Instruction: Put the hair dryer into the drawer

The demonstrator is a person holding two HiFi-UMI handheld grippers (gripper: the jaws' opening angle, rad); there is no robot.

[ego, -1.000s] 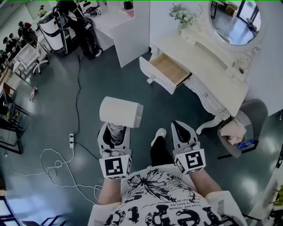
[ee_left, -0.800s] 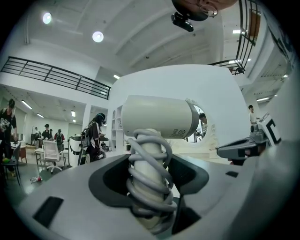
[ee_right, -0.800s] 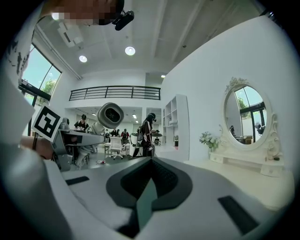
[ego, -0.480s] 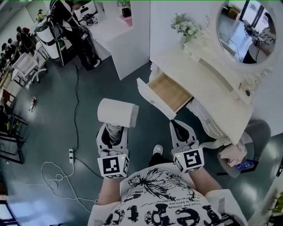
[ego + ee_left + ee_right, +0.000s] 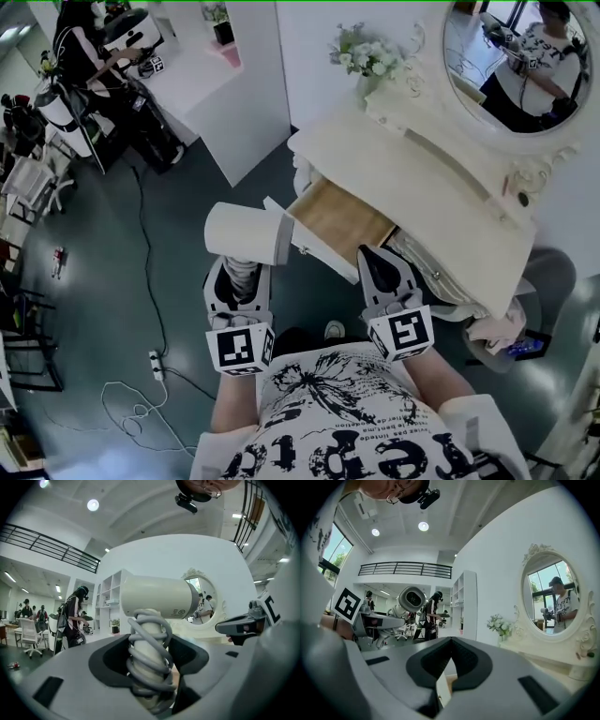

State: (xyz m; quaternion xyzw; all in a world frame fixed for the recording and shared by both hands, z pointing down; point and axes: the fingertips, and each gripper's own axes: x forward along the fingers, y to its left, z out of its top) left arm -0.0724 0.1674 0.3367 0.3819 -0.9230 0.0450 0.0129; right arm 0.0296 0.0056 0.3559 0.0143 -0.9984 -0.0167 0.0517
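We hold the hair dryer (image 5: 244, 234) in the left gripper (image 5: 243, 278), whose jaws are clamped on the handle. The grey cord (image 5: 150, 653) is wound round that handle, and the barrel lies crosswise above the jaws. The right gripper (image 5: 382, 267) has its jaws together with nothing between them.

The wooden drawer (image 5: 339, 217) of the white dressing table (image 5: 412, 178) stands pulled out, so the opening step looks done. The dryer is not yet in it. From the head view it hangs in the air just left of the drawer's front panel, beside the drawer and not over its inside. We judge that what is left is to carry the dryer over the open drawer, lower it in, let go, and perhaps push the drawer shut.

The dryer's barrel covers the left end of the drawer front, and the right gripper covers the drawer's near right corner. We cannot tell how deep the drawer is. The part of its floor that shows looks bare. The cord's plug is nowhere to be made out.
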